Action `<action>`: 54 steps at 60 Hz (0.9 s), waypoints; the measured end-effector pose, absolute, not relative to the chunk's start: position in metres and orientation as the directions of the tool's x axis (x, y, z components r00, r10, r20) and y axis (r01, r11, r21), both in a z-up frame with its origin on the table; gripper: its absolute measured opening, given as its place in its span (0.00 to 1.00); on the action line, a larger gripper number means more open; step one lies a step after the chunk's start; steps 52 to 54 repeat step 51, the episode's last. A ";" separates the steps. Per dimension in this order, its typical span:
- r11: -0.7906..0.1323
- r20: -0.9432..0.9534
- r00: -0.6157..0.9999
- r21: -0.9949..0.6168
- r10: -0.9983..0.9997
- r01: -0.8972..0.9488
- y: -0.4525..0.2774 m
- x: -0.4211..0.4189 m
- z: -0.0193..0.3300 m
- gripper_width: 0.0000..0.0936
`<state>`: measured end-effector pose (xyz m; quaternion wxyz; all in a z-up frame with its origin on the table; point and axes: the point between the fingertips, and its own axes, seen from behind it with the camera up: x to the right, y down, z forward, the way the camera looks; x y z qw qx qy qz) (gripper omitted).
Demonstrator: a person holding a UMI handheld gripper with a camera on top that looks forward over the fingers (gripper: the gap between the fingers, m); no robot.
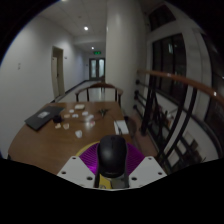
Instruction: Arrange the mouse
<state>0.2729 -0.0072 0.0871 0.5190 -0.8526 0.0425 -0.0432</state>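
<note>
Mouse (112,154) sits clamped between the purple pads of your hand-held gripper (112,168), its long axis running straight ahead along the fingers, raised clear of the tabletop (45,140) that lies ahead and below you.

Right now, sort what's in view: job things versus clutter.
Job:
- mouse, black, held between the claw fingers
- wooden table

Lying about:
- laptop at the table's far side
- small white items mid-table
- chairs beyond the table
</note>
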 end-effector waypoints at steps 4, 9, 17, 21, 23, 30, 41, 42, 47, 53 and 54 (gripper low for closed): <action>-0.511 -0.012 0.994 -0.857 -0.109 -0.067 -0.016 0.270 0.049 0.35; -0.563 -0.024 0.996 -0.823 -0.088 -0.070 -0.018 0.268 0.011 0.35; -0.576 -0.010 0.997 -0.816 -0.079 -0.053 -0.015 0.262 -0.012 0.35; -0.580 -0.009 0.996 -0.813 -0.086 -0.058 -0.016 0.264 -0.014 0.43; -0.586 -0.003 0.997 -0.809 -0.082 -0.051 -0.016 0.264 -0.014 0.47; -0.617 0.017 0.998 -0.787 -0.054 -0.020 -0.024 0.263 -0.011 0.71; -0.540 0.061 0.996 -0.838 0.061 0.084 -0.074 0.261 0.042 0.91; -0.534 0.062 0.996 -0.841 0.072 0.091 -0.081 0.261 0.046 0.91; -0.519 0.061 0.993 -0.848 0.105 0.107 -0.117 0.267 0.061 0.91; -0.512 0.071 0.992 -0.851 0.107 0.116 -0.141 0.282 0.064 0.91; -0.512 0.071 0.992 -0.851 0.107 0.116 -0.141 0.282 0.064 0.91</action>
